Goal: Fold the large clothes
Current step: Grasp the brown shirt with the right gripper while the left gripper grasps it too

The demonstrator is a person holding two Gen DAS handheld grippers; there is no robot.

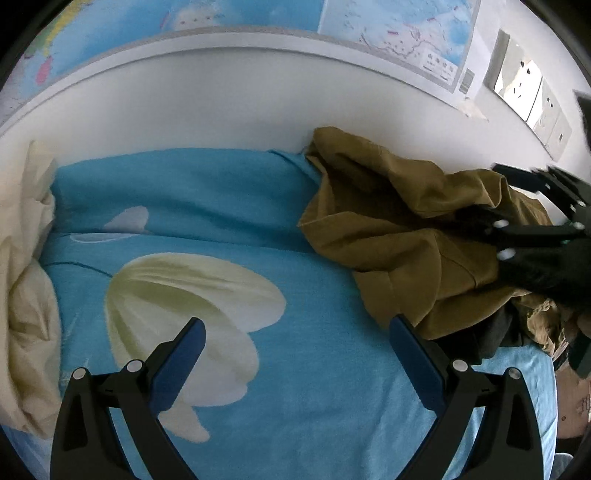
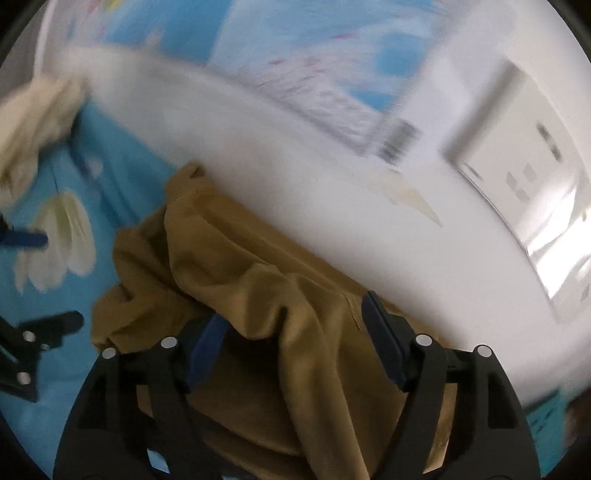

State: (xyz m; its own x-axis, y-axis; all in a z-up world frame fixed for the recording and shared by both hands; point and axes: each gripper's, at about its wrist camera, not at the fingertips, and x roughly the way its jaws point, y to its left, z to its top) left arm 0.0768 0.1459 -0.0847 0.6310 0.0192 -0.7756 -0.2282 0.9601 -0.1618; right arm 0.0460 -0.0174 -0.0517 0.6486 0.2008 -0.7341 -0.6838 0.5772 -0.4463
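A crumpled mustard-brown garment (image 1: pixel 399 229) lies on the blue flowered bedsheet (image 1: pixel 295 387), bunched against the white wall. My left gripper (image 1: pixel 297 325) hovers open over bare sheet just left of the garment, nothing between its blue pads. In the right wrist view, my right gripper (image 2: pixel 291 312) stands over the garment (image 2: pixel 229 258) with a raised fold of it between the wide-set fingers; I do not see the pads pinching it. The left wrist view shows the right gripper (image 1: pixel 476 194) reaching into the cloth from the right. At the left edge of the right wrist view is the left gripper (image 2: pixel 62 278).
A cream blanket (image 1: pixel 26 277) is heaped at the bed's left side. The wall (image 1: pixel 221 107) runs close behind the bed, with a map (image 1: pixel 399 29) and wall sockets (image 1: pixel 524 85) on it. Darker clothing (image 1: pixel 491 336) lies under the garment's near edge.
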